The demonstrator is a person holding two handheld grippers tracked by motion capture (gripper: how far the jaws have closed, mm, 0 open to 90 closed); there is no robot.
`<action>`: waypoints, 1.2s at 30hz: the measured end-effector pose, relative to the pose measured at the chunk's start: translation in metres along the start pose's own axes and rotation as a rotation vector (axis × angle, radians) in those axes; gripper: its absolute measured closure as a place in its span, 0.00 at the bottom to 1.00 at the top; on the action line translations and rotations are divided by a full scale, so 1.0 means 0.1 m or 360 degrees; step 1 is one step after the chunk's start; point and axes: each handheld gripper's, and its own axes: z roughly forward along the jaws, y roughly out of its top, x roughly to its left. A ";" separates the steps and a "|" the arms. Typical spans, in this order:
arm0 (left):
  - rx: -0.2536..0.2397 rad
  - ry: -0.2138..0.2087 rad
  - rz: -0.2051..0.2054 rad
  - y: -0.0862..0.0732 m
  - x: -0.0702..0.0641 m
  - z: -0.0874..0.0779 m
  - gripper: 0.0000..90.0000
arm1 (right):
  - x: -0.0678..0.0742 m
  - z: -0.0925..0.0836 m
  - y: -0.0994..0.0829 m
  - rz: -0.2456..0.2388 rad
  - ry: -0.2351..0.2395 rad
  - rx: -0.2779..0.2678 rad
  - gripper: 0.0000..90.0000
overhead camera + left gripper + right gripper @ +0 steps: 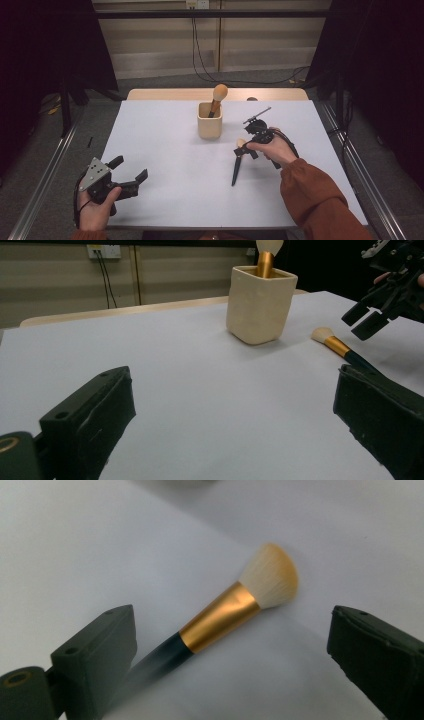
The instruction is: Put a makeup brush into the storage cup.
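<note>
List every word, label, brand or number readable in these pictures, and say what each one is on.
None can be read.
The beige cup, the brush lying on the table and the brush standing in the cup carry no visible print.
The wall outlet plate is too small and blurred to show any marking.

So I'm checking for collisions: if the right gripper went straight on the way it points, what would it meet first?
Probably the makeup brush lying on the table; the open right gripper straddles its gold ferrule. Depth is unclear.
</note>
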 end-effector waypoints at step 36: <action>0.0000 -0.0011 -0.0006 -0.01 0.00 0.00 0.03 | 0.20 0.30 0.16 0.0157 -0.0093 0.0368 0.28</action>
